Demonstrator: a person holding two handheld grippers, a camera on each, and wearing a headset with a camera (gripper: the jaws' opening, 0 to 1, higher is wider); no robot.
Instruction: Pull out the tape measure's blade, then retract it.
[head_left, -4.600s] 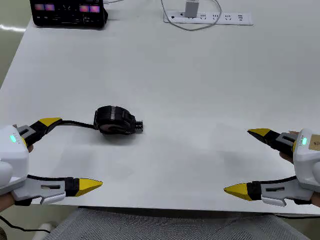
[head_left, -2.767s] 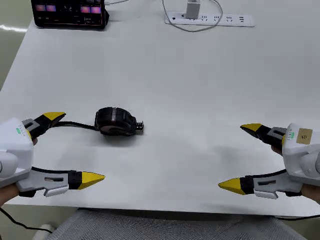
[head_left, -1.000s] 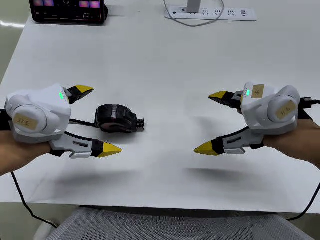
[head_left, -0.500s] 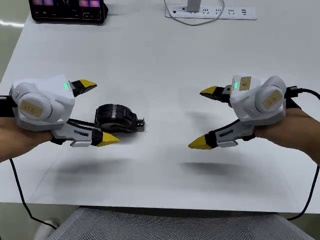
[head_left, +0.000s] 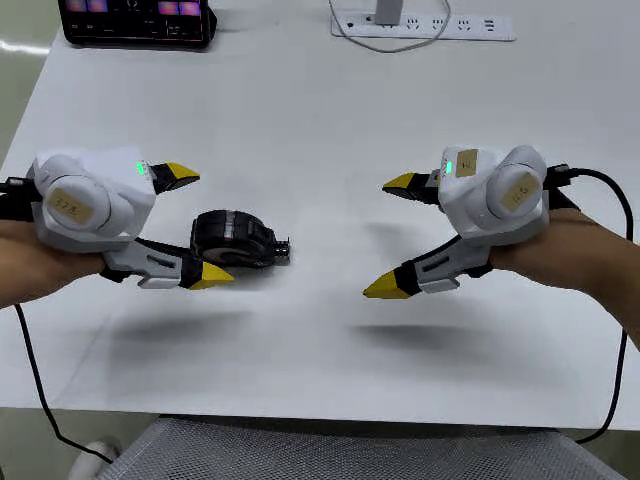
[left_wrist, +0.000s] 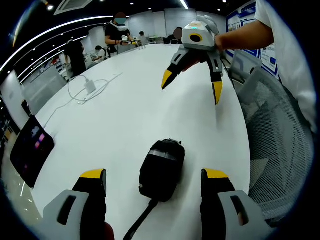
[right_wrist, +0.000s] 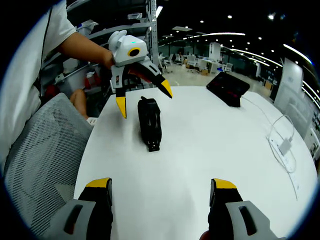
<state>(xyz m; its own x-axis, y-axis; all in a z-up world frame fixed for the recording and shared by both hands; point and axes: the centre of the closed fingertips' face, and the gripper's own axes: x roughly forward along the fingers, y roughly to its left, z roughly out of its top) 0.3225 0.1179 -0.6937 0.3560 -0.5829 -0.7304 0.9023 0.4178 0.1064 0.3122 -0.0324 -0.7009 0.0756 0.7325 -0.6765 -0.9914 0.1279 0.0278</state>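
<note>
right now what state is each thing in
tape measure: blade in, not gripped
left tool: open, jaws either side of the tape measure
right tool: open, empty
power strip: one plug in
screen: lit

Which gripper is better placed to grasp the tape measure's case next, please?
Left, probably. The left gripper has its open jaws flanking the tape measure, while the right gripper hovers open farther across the table, apart from it.
</note>
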